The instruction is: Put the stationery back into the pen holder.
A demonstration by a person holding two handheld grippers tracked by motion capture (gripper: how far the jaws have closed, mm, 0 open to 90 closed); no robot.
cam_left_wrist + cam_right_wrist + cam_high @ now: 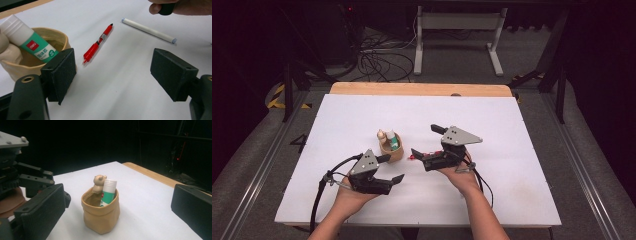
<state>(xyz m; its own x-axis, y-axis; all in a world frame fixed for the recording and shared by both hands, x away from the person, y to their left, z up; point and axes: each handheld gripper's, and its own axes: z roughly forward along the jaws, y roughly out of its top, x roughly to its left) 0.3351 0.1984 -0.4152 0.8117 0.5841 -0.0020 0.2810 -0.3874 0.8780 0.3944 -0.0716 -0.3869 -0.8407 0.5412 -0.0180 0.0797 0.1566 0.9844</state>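
A: What are the two tongs doing?

B: The left gripper (393, 168) is wide open with nothing between its jaws. The right gripper (426, 140) is wide open too, and holds nothing.

A: What sits near them?

B: A little tan pot (100, 215) stands just ahead of the right gripper, between its jaws in its own view. A glue stick (107, 192) leans inside the pot, next to a small bear figure (98, 182). In front of the left gripper, a red pen (97, 44) lies flat on the white table (512, 165). A white stick (148, 30) lies a bit farther off, apart from the pen.
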